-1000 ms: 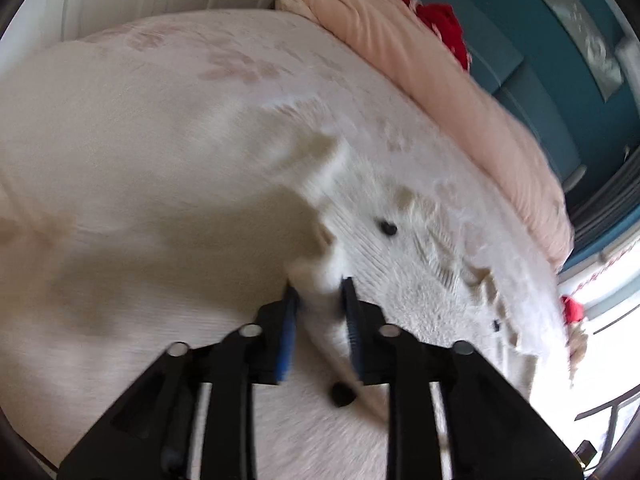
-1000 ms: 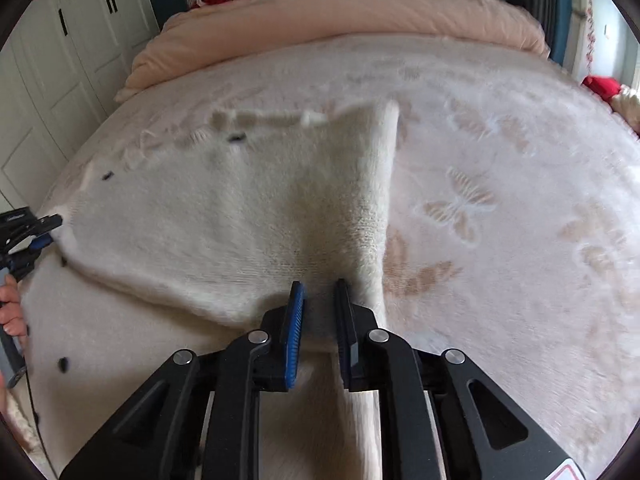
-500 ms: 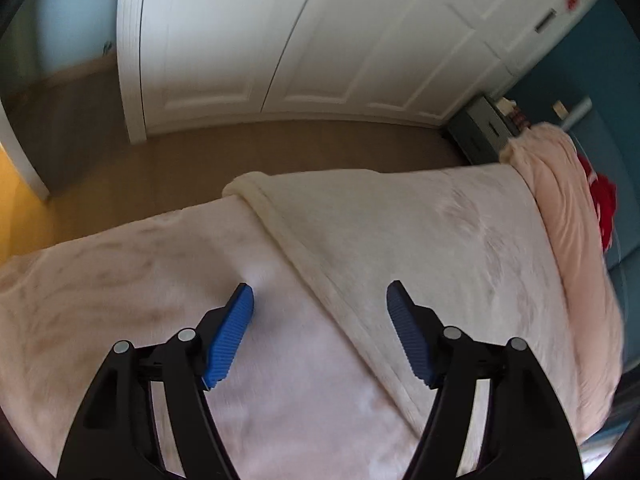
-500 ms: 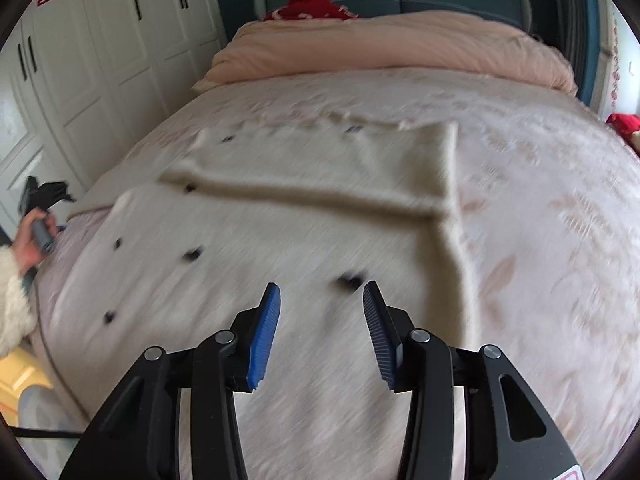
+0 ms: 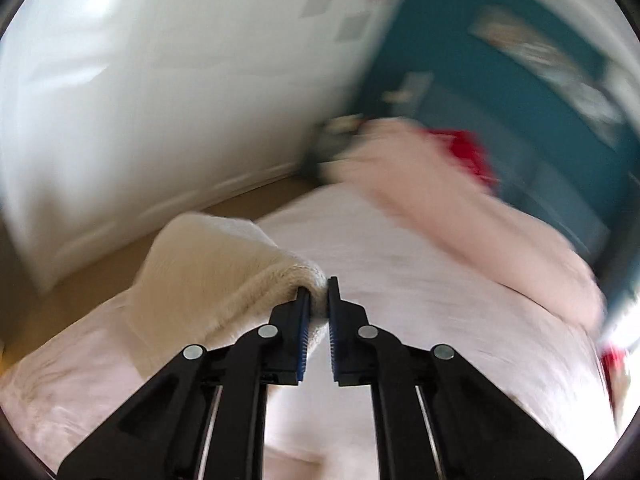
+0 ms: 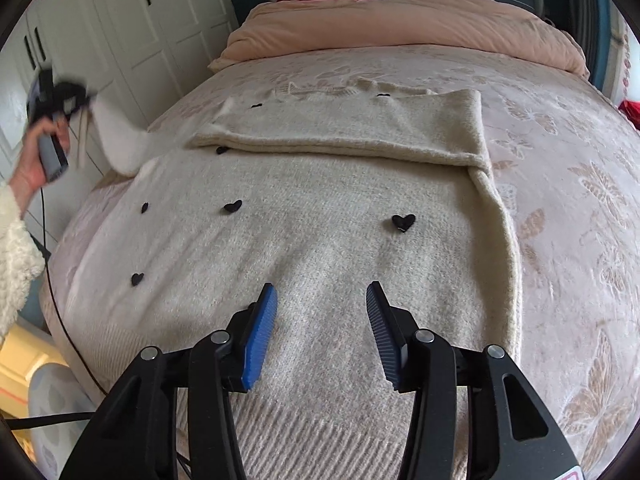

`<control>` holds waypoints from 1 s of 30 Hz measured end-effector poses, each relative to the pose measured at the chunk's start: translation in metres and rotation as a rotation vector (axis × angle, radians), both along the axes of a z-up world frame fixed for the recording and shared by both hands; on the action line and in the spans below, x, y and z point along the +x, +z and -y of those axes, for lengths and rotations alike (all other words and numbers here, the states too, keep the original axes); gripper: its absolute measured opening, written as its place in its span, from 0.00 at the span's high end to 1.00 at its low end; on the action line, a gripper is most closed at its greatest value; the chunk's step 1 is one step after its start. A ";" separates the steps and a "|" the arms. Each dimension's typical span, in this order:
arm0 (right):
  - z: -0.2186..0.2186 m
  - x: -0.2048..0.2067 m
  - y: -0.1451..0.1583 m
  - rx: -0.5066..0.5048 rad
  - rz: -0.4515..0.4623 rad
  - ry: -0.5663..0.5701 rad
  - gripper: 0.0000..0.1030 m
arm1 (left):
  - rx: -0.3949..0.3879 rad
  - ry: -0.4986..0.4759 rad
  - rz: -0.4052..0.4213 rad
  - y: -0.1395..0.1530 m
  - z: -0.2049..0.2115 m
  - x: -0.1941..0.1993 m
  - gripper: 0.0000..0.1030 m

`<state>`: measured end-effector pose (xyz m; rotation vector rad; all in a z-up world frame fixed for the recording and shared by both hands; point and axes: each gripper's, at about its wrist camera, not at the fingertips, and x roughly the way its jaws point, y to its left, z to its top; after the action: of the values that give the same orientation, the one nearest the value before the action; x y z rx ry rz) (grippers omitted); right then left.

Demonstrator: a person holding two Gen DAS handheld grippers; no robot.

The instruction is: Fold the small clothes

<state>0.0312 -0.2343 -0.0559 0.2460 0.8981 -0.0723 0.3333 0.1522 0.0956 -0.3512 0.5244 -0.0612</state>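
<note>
My left gripper (image 5: 316,300) is closing its fingers on the sleeve (image 5: 224,276) of the cream sweater (image 6: 304,248). Sweater lies flat on the bed (image 6: 568,184), hem nearest me, long axis toward the pillows. My right gripper (image 6: 322,300) hovers above the hem, fingers opening, nothing between.

The left wrist view is taken low and close at the bed's (image 5: 420,288) edge, aimed across it toward the white wardrobe (image 5: 160,80). The right wrist view is angled down from the foot end, facing the headboard. Bed, wardrobe and peach duvet (image 6: 400,28) are shared.
</note>
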 end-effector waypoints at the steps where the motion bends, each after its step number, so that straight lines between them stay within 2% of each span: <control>1: 0.001 -0.001 0.001 0.003 0.003 -0.003 0.55 | -0.003 -0.072 0.021 0.012 0.029 -0.011 0.93; 3: 0.006 -0.006 0.002 0.003 0.010 -0.011 0.55 | -0.034 -0.239 0.026 0.023 0.097 -0.036 0.92; 4: 0.009 -0.009 0.003 -0.004 0.014 -0.015 0.54 | -0.054 -0.290 0.011 0.021 0.117 -0.044 0.92; 6: 0.016 -0.014 0.003 -0.020 0.015 -0.025 0.51 | -0.096 -0.412 -0.061 0.000 0.169 -0.058 0.87; 7: 0.020 -0.015 0.002 -0.022 0.013 -0.031 0.49 | -0.108 -0.462 -0.118 -0.022 0.196 -0.067 0.73; 8: 0.027 -0.017 0.001 -0.016 0.004 -0.036 0.48 | -0.115 -0.481 -0.161 -0.039 0.210 -0.070 0.63; 9: 0.032 -0.017 -0.001 -0.012 -0.005 -0.044 0.48 | -0.124 -0.481 -0.202 -0.057 0.218 -0.075 0.48; 10: 0.039 -0.017 -0.002 -0.008 -0.010 -0.055 0.48 | -0.138 -0.464 -0.236 -0.075 0.222 -0.080 0.46; 13: 0.050 -0.009 0.000 0.003 -0.012 -0.061 0.48 | -0.238 -0.377 -0.322 -0.123 0.196 -0.094 0.46; 18: 0.048 0.050 0.010 0.041 0.021 -0.010 0.46 | -0.281 -0.212 -0.287 -0.136 0.135 -0.086 0.36; 21: 0.017 0.107 0.017 -0.099 0.033 0.049 0.41 | -0.375 -0.102 -0.309 -0.151 0.089 -0.074 0.33; 24: -0.023 0.156 0.018 -0.260 0.054 0.148 0.35 | -0.480 -0.035 -0.383 -0.172 0.060 -0.053 0.34; 27: -0.058 0.201 0.011 -0.383 0.059 0.234 0.34 | -0.492 -0.053 -0.382 -0.172 0.055 -0.041 0.37; 30: -0.084 0.237 -0.002 -0.447 0.037 0.285 0.34 | -0.488 -0.060 -0.386 -0.177 0.058 -0.035 0.49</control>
<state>0.2679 -0.1504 -0.0583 -0.2957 0.8490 -0.0029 0.2984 0.0940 -0.0811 -0.8337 0.9043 -0.1833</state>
